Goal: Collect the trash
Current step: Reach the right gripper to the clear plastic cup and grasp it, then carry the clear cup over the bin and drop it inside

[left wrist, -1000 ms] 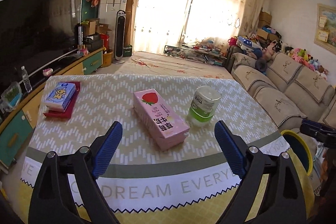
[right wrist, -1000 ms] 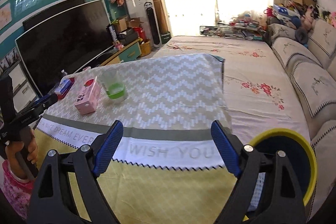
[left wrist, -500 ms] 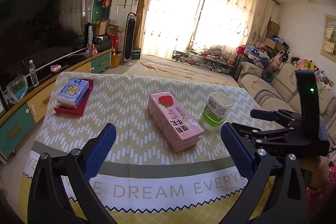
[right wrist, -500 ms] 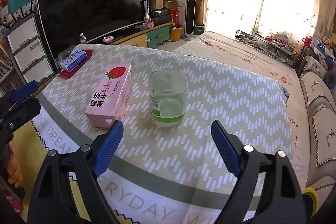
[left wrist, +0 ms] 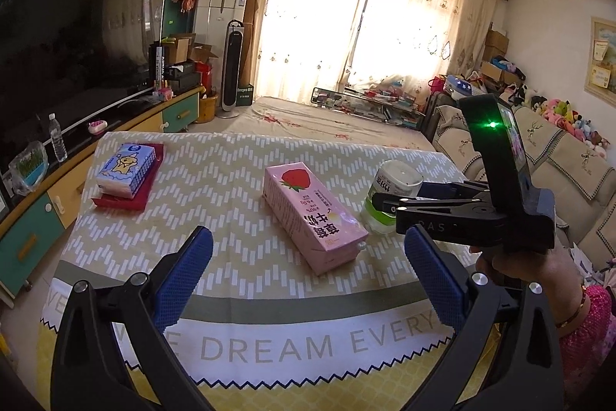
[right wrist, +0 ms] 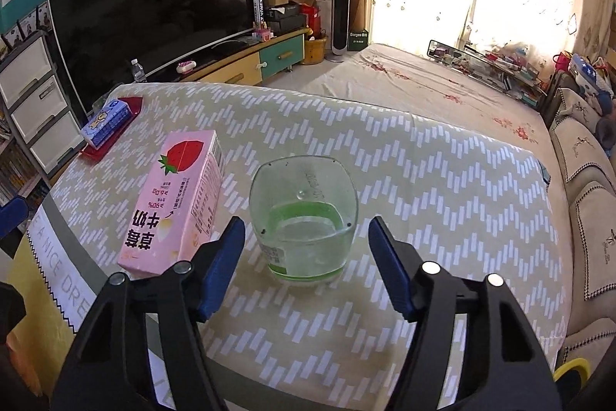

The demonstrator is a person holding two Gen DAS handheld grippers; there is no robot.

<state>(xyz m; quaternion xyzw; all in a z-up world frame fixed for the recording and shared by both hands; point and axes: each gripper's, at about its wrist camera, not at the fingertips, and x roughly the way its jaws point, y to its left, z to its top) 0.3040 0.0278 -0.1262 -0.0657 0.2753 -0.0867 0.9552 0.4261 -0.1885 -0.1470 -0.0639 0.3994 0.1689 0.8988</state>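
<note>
Change since the prior views: the right gripper (right wrist: 306,257), black-framed with blue ribbed pads, has swung in from the table's right edge to the clear upside-down plastic cup with green band and white label (right wrist: 302,218); its jaws have just been narrowing, with the cup's near side between the pad tips but daylight on both sides, so they stand apart and grip nothing. In the left wrist view this gripper's body with its green light now fills the 3 o'clock area and its fingertips (left wrist: 379,198) reach the cup, where a second ago only its tip showed at the frame edge. The left gripper (left wrist: 308,272), same make, hangs in place, jaws spread wide and empty, over the near hem. Room: the zigzag-patterned beige and white tablecloth (right wrist: 423,180) is bare at 12 to 3 o'clock of the cup out to the right edge; the pink strawberry-print milk carton (right wrist: 181,203) lies flat at the cup's 9 o'clock, just beside it without touching. A blue tissue pack (left wrist: 125,169) on a red tray (left wrist: 133,201) sits well apart at the far-left corner. Task item: the cup rests mouth-down, base up, translucent, rounded-square in outline, at mid-table toward the near side.
</note>
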